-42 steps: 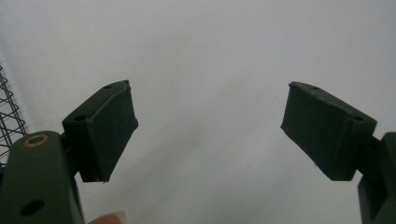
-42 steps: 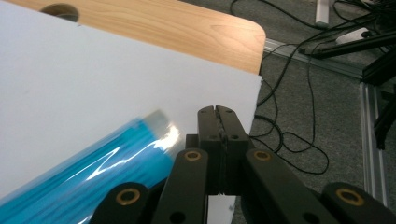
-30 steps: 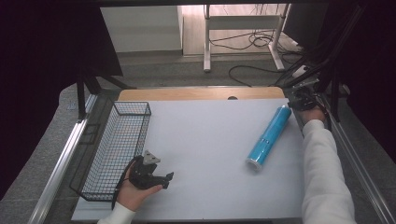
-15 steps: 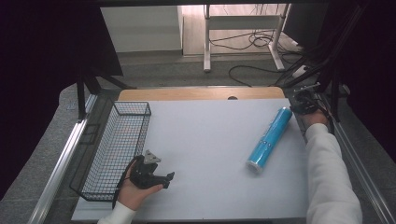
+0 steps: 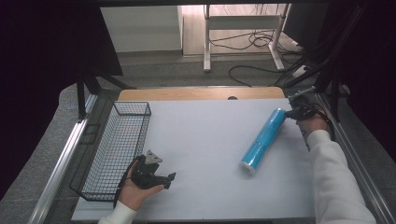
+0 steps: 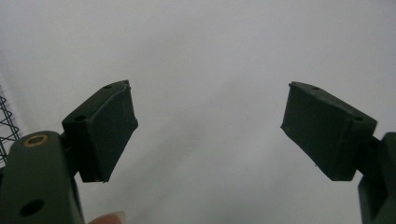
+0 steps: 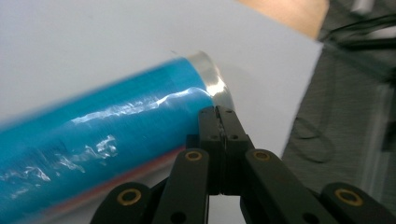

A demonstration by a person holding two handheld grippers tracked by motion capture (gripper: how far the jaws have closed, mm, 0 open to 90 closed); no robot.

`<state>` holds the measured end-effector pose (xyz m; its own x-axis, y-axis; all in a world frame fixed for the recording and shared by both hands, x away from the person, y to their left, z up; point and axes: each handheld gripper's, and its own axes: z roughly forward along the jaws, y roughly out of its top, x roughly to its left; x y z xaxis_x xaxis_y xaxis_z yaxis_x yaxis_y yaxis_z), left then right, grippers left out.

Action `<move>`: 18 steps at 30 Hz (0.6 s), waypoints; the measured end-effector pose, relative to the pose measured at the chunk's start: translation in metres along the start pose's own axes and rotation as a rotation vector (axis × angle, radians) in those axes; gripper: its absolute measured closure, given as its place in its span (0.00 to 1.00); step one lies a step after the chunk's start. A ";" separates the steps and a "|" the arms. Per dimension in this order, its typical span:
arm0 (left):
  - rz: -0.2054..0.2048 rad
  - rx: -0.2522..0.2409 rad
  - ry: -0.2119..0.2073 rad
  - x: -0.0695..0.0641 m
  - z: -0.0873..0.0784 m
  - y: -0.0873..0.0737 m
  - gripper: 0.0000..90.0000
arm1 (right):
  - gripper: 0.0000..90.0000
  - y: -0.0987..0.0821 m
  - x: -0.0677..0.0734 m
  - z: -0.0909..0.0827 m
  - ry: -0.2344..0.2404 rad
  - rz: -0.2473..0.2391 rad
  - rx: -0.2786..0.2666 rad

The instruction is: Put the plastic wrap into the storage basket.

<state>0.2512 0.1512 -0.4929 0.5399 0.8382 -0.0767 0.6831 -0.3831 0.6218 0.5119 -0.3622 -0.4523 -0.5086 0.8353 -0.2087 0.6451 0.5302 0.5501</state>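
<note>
A blue roll (image 5: 264,140) in shiny clear wrap lies slantwise on the white table top (image 5: 205,140), at its right. My right gripper (image 5: 290,112) is at the roll's far end, jaws pressed together. In the right gripper view its tips (image 7: 218,112) rest against the roll (image 7: 107,135) beside its clear end cap, and I see nothing between the pads. My left gripper (image 5: 168,177) lies in a hand at the near left, pointing right, low over the table. In the left gripper view its jaws (image 6: 210,126) stand wide apart with bare white surface between them.
A black wire basket (image 5: 116,149) runs along the table's left edge, just left of the left hand. A wooden strip (image 5: 201,93) borders the far edge. Metal rails flank both sides, and cables lie on the floor beyond.
The right hand has shifted a little, bringing its shut gripper up against the roll's far end. The roll and the left hand have stayed in place.
</note>
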 end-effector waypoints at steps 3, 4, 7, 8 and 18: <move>0.001 0.006 0.006 0.000 0.002 0.000 0.19 | 0.99 0.010 -0.007 0.000 0.022 0.052 -0.043; 0.006 0.007 0.003 -0.001 0.003 0.001 0.19 | 0.99 0.013 -0.009 0.001 0.023 0.058 -0.044; 0.006 0.010 0.006 0.000 0.004 0.001 0.19 | 0.99 0.025 -0.016 0.015 0.028 0.081 -0.058; 0.005 0.011 0.006 0.001 0.004 0.001 0.19 | 0.99 0.030 -0.017 0.024 0.028 0.088 -0.054; 0.016 0.004 -0.005 0.000 0.002 -0.001 0.19 | 1.00 0.030 -0.017 0.060 0.069 0.142 0.024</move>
<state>0.2518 0.1510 -0.4948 0.5532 0.8301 -0.0710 0.6765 -0.3978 0.6198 0.5737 -0.3518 -0.4811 -0.4492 0.8904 -0.0737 0.7264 0.4120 0.5501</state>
